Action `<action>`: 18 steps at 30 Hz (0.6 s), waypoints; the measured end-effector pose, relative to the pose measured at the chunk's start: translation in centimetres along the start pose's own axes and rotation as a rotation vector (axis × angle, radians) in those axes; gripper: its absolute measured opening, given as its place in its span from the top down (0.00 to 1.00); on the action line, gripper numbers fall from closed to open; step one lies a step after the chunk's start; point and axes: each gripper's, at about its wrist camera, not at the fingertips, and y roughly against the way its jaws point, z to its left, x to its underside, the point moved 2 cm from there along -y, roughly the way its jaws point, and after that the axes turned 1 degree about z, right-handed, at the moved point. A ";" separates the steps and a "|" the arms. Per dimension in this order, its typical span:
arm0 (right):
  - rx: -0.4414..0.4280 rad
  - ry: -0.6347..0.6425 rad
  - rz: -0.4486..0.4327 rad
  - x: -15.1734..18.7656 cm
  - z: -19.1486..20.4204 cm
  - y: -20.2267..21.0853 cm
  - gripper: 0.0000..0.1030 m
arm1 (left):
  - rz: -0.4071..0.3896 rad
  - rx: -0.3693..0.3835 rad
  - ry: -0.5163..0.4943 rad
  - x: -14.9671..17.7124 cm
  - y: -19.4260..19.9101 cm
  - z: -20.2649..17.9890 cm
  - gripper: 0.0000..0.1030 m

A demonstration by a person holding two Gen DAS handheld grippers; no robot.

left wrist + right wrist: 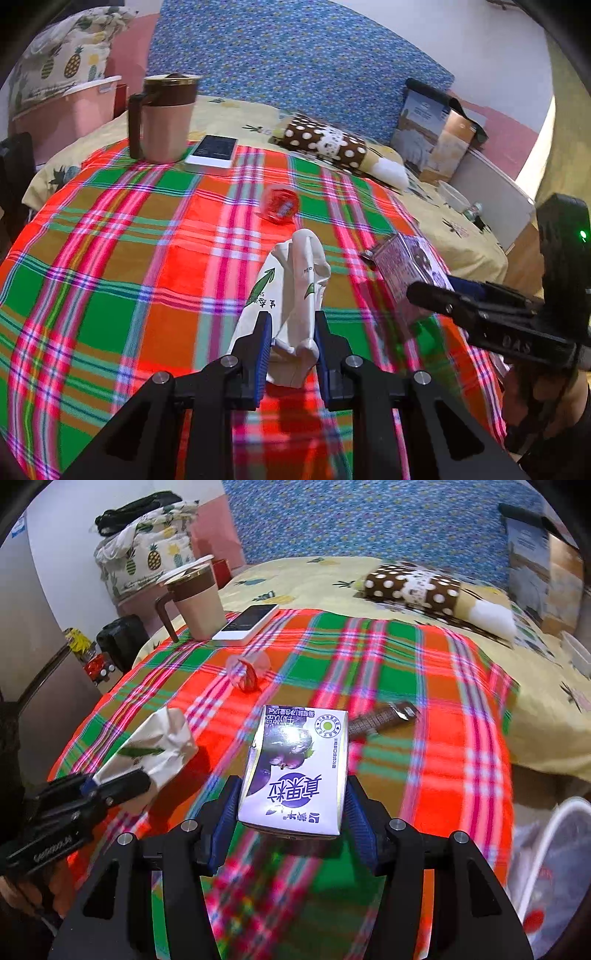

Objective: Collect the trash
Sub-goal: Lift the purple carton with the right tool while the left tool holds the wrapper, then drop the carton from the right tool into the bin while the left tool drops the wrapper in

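I have two pieces of trash in hand at once. My left gripper (291, 332) is clamped on a crumpled white paper wrapper (291, 291), soft and creased with a green leaf print, held clear of the plaid cloth (110, 258). My right gripper (291, 805) grips a small purple milk carton (295, 771), a stiff, glossy box with squared edges, pinched by its sides and lifted off the cloth. Neither piece is binned yet. A white bin (554, 849) with a thin plastic liner shows at the lower right in the right wrist view, and I judge both pieces go there. Still lying on the cloth are a red crinkly transparent wrapper (279, 206) and a flat brown foil wrapper (384, 716), so roughly half the collecting remains.
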 end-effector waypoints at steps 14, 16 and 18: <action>0.069 -0.096 -0.092 4.0 -1.0 4.8 0.45 | 0.008 0.043 -0.120 3.0 2.2 -6.6 0.78; 0.071 -0.107 -0.099 4.2 -1.1 5.0 0.45 | 0.008 0.046 -0.134 3.3 2.5 -7.4 0.78; 0.073 -0.114 -0.107 4.7 -1.4 5.4 0.45 | 0.010 0.051 -0.148 3.5 2.6 -8.1 0.78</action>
